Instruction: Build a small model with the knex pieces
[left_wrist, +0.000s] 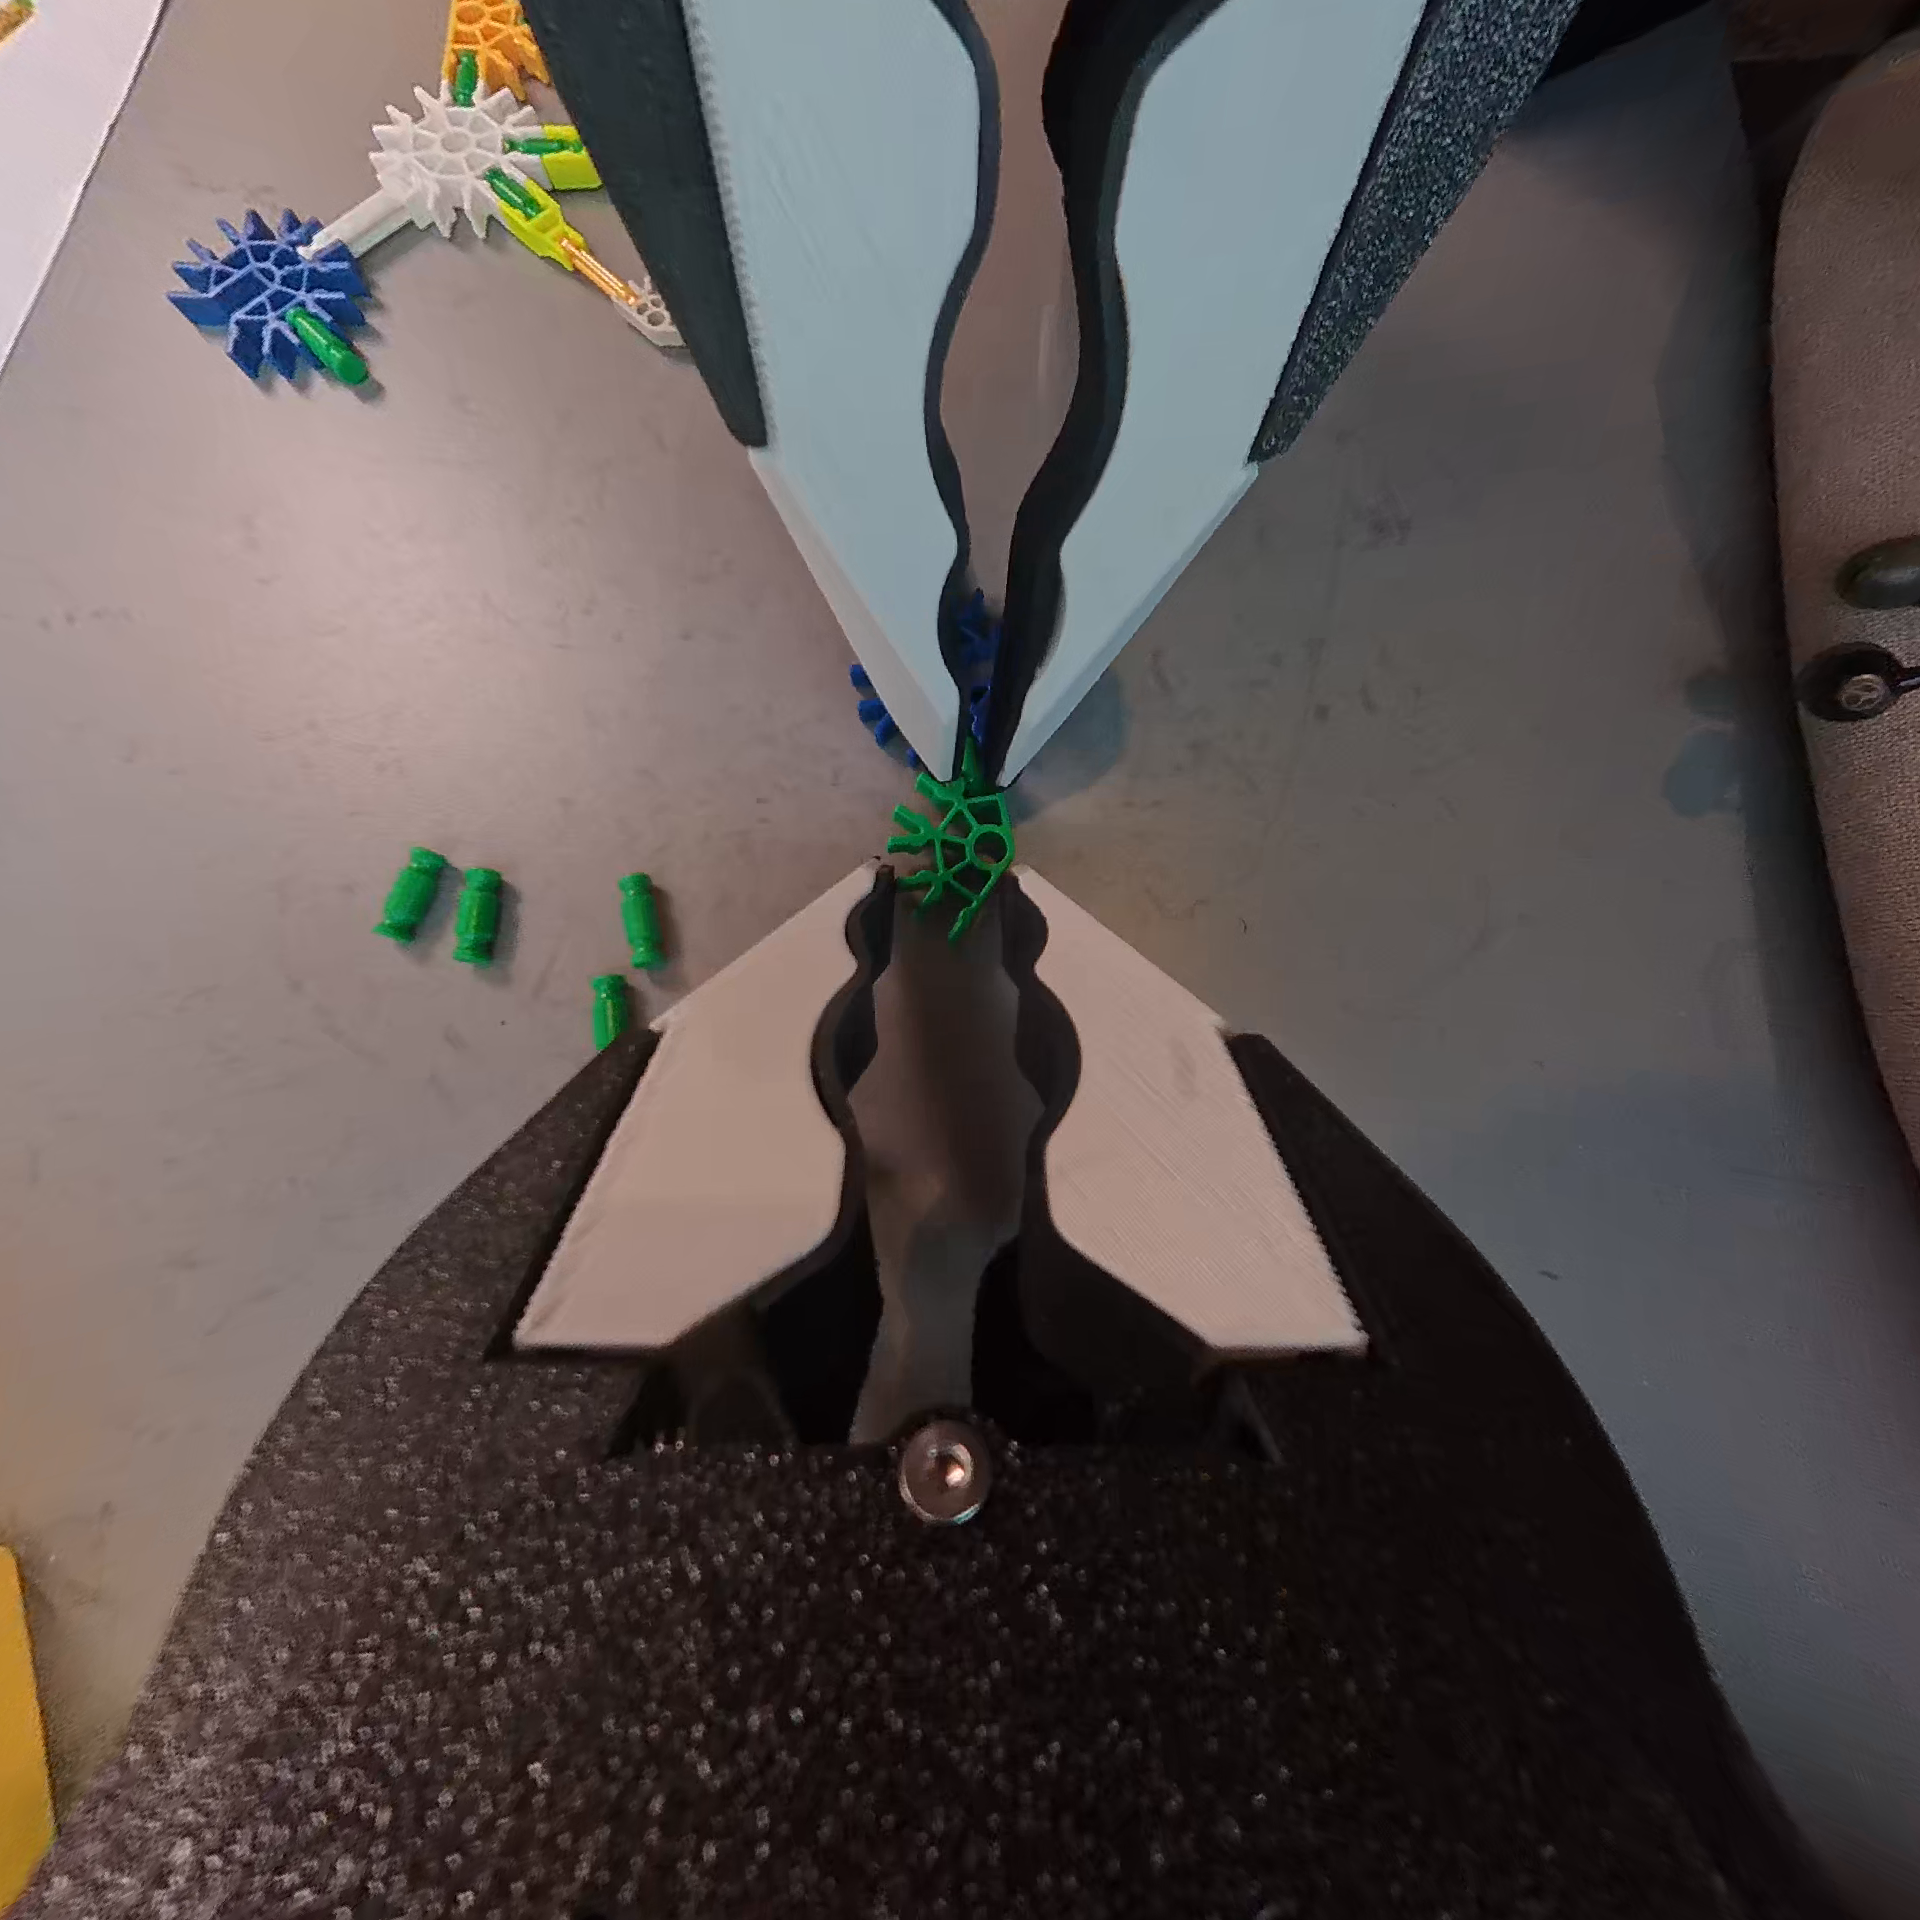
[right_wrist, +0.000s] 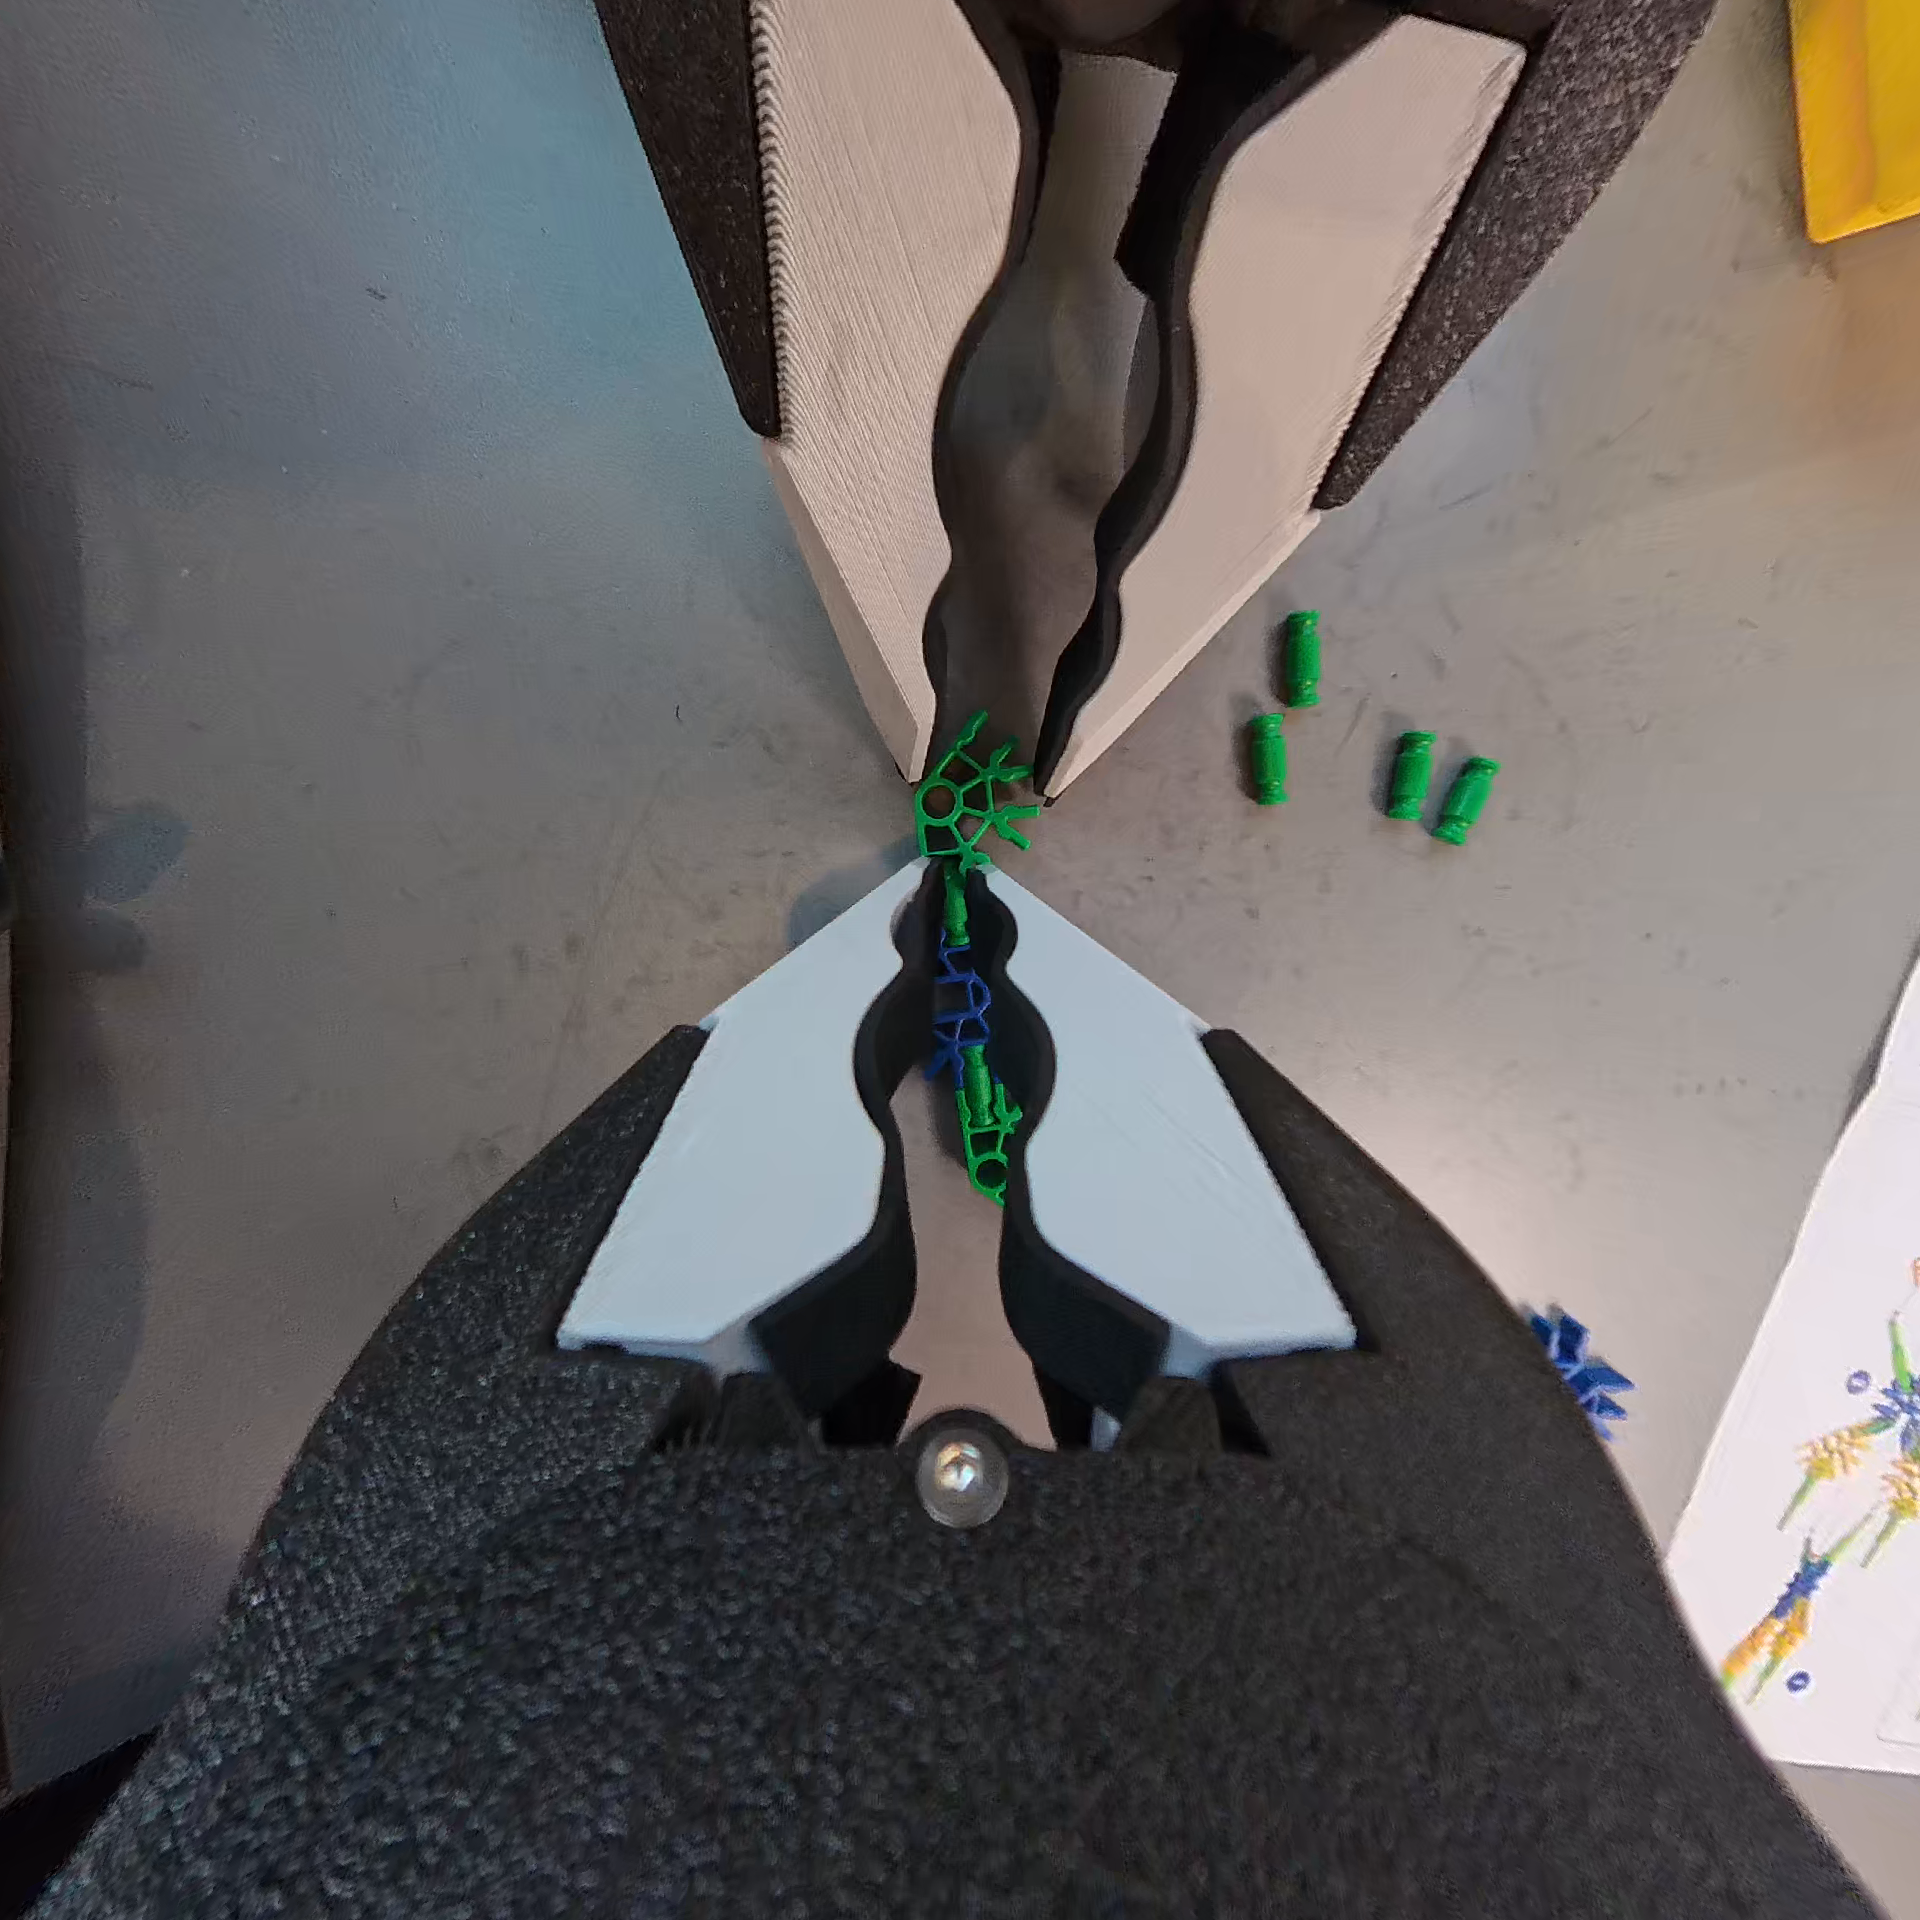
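Observation:
My left gripper (left_wrist: 948, 869), with white fingers, closes around a green half-round connector (left_wrist: 956, 852) just above the grey table (left_wrist: 416, 623). My right gripper (right_wrist: 958, 869), with light blue fingers, is shut on a thin assembly (right_wrist: 966, 1039) of a blue connector, green rods and a green connector lying along its jaws. The two grippers meet tip to tip. The front green rod (right_wrist: 954, 904) of the assembly touches the green connector (right_wrist: 971, 800). In the left wrist view the right gripper (left_wrist: 977, 774) comes in from above, with blue prongs (left_wrist: 873, 707) showing beside it.
Several short green rods (left_wrist: 478, 914) lie loose left of my left gripper, also in the right wrist view (right_wrist: 1411, 774). A built piece with blue (left_wrist: 270, 301) and white (left_wrist: 452, 156) connectors lies far left. A printed sheet (right_wrist: 1818, 1455), a yellow block (right_wrist: 1860, 114) and a grey seat (left_wrist: 1849, 520) border the table. My left and right fingertips are right by each other.

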